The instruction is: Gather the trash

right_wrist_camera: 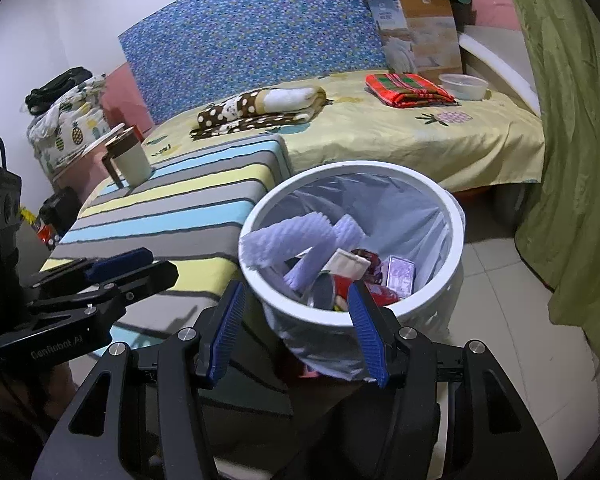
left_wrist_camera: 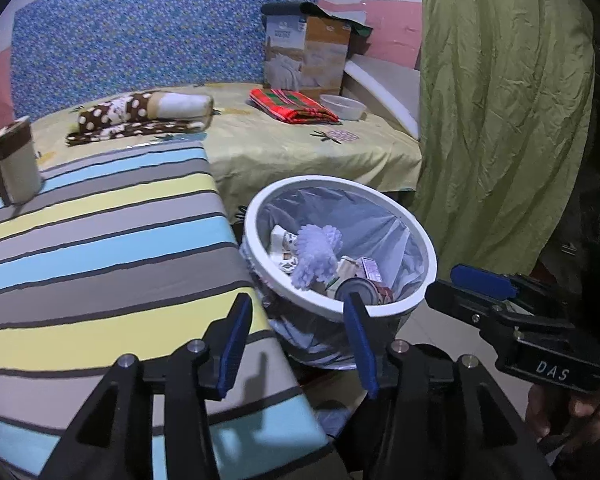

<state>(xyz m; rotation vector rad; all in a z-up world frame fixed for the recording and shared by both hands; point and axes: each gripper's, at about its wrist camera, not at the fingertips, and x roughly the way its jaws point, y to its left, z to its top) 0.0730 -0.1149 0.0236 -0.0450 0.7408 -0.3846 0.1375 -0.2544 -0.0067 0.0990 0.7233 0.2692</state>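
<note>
The left gripper [left_wrist_camera: 296,334] stood with its blue-padded jaws apart and nothing between them, hanging over the near edge of a striped table [left_wrist_camera: 100,240] and the near rim of a white trash bin [left_wrist_camera: 380,196]. No earlier view was given, so only the open, empty gap could be told. On the far left of the table stood a cream mug [left_wrist_camera: 16,172] with a brown lid. Just right of the table, touching its corner, the bin stood on the tiled floor, lined with a clear bag and holding the collected trash: a lilac foam net [left_wrist_camera: 316,252], a can [left_wrist_camera: 356,290], small cartons and wrappers. The right gripper [right_wrist_camera: 296,332] also stood wide and empty, its right pad [right_wrist_camera: 366,336] crossing the bin's near rim [right_wrist_camera: 320,316], the trash just beyond its tips. Behind lay a bed with a yellow sheet [left_wrist_camera: 280,148], a dotted blanket, a red cloth and a bowl. A green curtain [left_wrist_camera: 500,120] hung at the far right.
</note>
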